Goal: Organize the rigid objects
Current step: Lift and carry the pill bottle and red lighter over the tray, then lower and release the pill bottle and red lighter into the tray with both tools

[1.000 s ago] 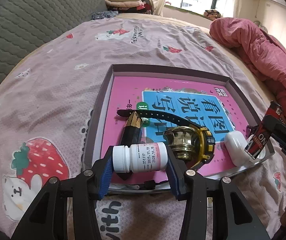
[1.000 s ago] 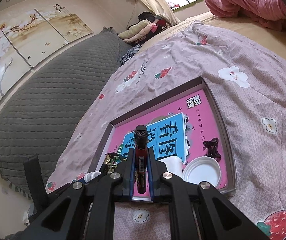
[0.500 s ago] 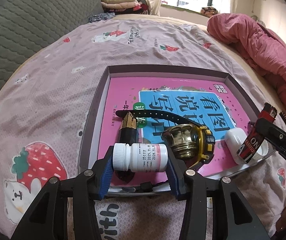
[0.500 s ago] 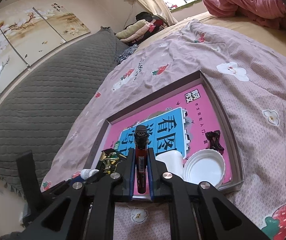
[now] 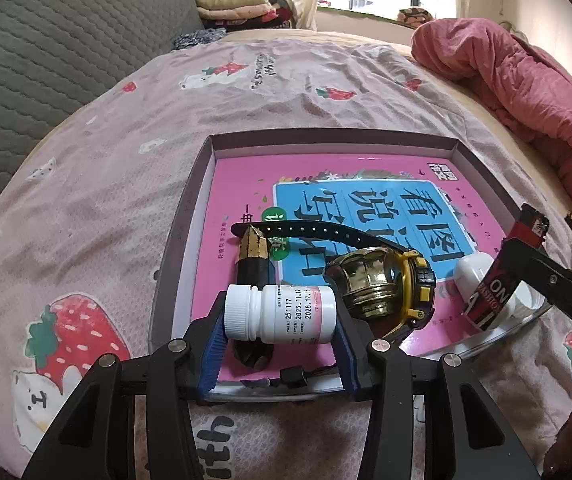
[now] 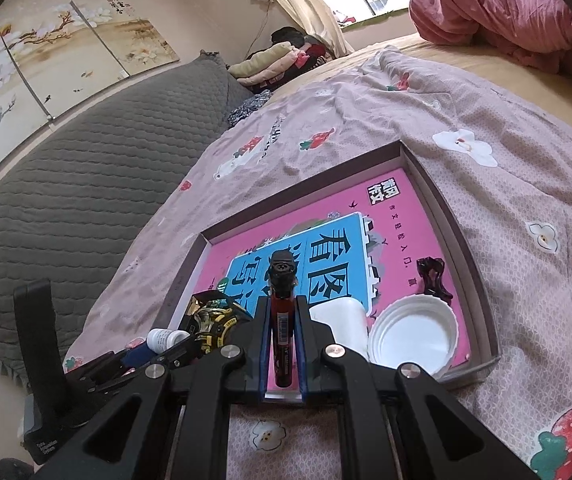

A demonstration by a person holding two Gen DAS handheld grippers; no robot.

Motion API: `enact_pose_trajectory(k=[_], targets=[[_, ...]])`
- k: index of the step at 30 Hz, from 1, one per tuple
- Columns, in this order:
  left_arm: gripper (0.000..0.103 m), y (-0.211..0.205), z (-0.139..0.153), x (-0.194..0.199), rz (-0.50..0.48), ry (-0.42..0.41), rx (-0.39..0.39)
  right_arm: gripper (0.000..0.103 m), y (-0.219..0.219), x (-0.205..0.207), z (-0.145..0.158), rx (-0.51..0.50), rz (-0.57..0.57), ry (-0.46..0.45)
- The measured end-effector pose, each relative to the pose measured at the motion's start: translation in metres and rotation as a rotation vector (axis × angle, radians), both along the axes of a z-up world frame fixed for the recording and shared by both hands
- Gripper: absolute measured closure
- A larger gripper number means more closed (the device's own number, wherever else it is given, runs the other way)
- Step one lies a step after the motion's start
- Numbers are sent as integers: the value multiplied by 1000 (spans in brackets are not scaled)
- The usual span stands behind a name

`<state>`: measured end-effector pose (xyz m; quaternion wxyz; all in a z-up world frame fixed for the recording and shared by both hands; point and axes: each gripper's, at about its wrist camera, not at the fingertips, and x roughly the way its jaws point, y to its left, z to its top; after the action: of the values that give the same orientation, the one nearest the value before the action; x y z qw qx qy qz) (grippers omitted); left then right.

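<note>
The shallow box (image 5: 190,216) lies on my strawberry-print bedspread (image 5: 86,184), lined with a pink book (image 5: 242,184) whose blue panel carries large Chinese characters. Since a second ago it has grown in both wrist views: I have brought both grippers closer, and its contents have not moved.

In the left view a black-strapped watch (image 5: 417,276) lies at 3 o'clock from the bottle, a brass knob (image 5: 369,284) against it, and a black-and-gold crystal (image 5: 256,256) sits at 12 o'clock behind the bottle.

My left gripper (image 5: 280,334) stays clamped on the white pill bottle (image 5: 280,314), held sideways over the box's near edge; its label reads 251117, 2025.11.19, 2028.11.18.

My right gripper (image 6: 282,344) still squeezes the red lighter (image 6: 282,320) over the box's near edge; "ON" shows on its side in the left view. A white lid (image 6: 413,334) lies at 3 o'clock.
</note>
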<state>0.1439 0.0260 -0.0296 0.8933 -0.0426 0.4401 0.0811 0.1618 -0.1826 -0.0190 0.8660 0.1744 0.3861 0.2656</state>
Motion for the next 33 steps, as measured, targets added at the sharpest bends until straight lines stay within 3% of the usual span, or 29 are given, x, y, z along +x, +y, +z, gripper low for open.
enact_pose_trajectory(k=[17, 33], targets=[[55, -15, -5, 0, -20, -2, 104, 90, 5, -11, -5, -87, -3, -21], [55, -10, -4, -6, -12, 3, 62, 87, -16, -15, -11, -26, -48, 43]])
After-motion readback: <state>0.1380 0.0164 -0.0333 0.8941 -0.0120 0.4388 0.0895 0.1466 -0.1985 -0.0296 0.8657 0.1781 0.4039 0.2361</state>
